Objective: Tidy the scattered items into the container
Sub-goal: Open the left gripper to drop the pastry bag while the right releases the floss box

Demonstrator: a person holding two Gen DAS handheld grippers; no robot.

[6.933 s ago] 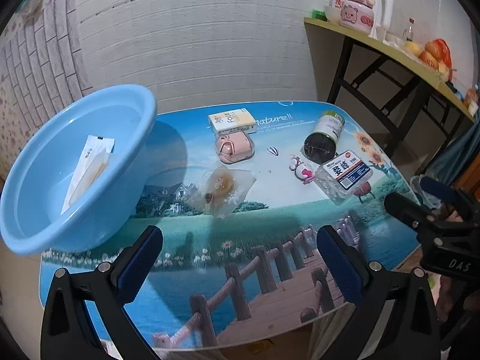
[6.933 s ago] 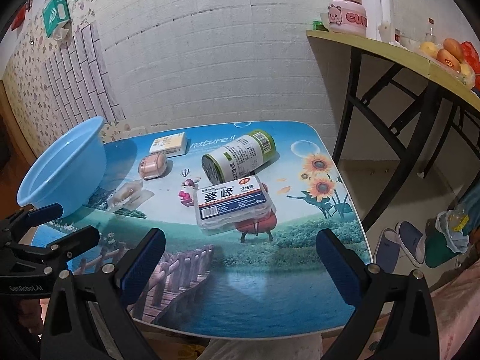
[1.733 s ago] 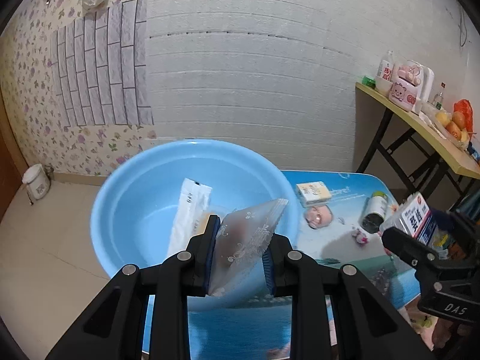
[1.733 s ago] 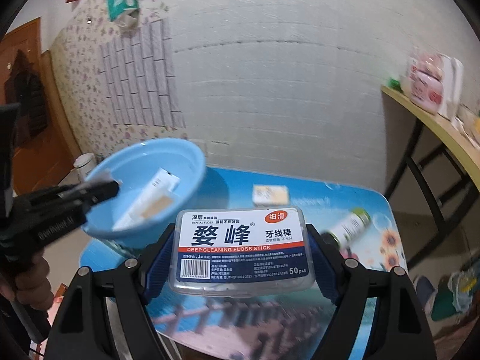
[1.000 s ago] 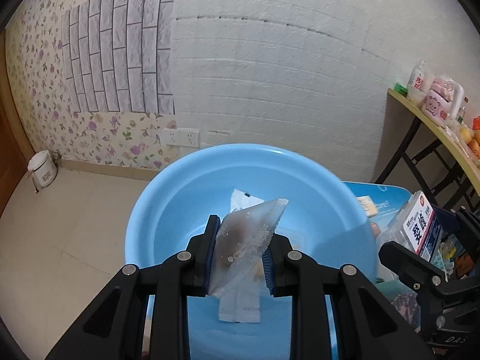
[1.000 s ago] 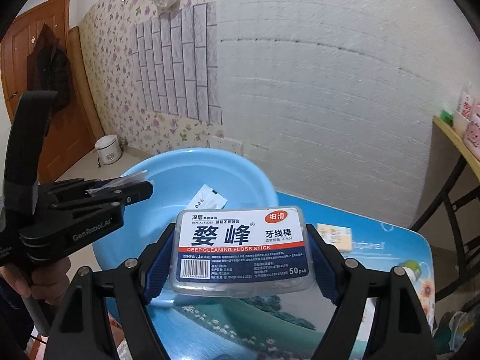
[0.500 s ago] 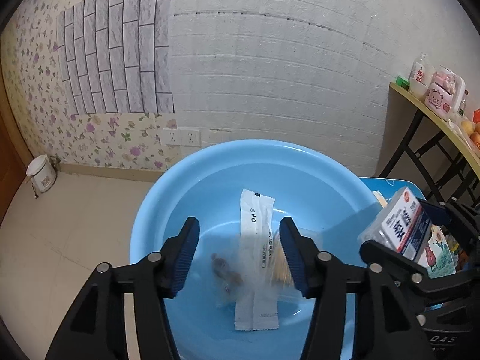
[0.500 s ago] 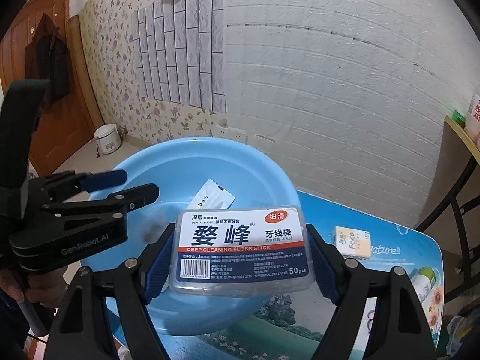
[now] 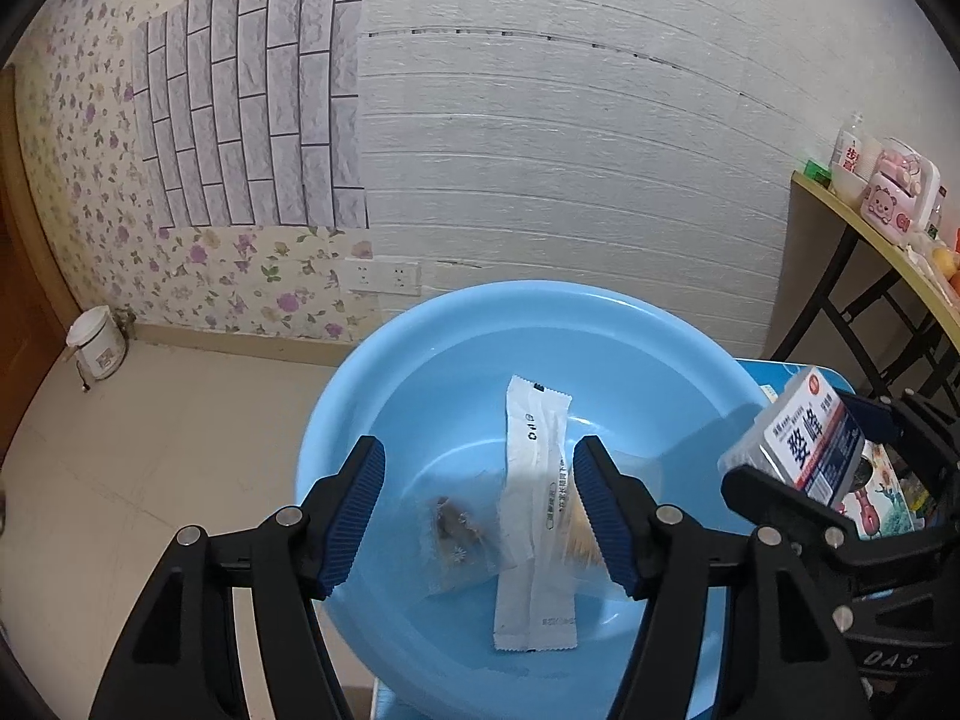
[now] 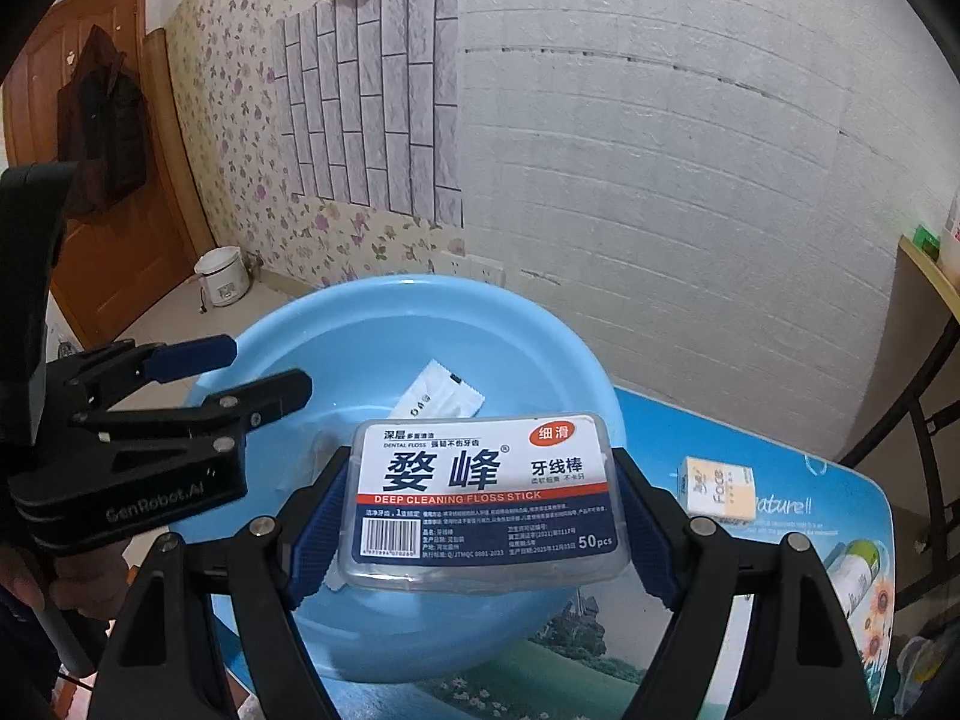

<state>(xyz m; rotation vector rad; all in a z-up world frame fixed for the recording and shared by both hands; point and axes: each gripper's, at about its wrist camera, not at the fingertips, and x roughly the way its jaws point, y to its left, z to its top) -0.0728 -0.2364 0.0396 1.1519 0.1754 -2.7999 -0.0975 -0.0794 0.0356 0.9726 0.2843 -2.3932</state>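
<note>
Here we have our left gripper [image 9: 477, 507] poised over the blue basin [image 9: 420, 348], its jaws having just been opening and now parted with nothing pressed between the blue pads. Below that gap, on the basin floor, lies the clear snack pouch [image 9: 459, 537], well apart from the fingers, with the long white sachet [image 9: 534, 510] just beside it and partly overlapping a second clear packet that we cannot make out well. Our right gripper [image 10: 480, 516] is clenched on the dental floss stick box [image 10: 483, 495], one pad against each short end, the label facing the camera. In the right wrist view the box hangs above the near rim of the basin, beside the left gripper. Behind it, on the printed tabletop [image 10: 828, 492], we see a small white carton [image 10: 717, 489] and a green-capped bottle [image 10: 855, 570] lying on its side.
</note>
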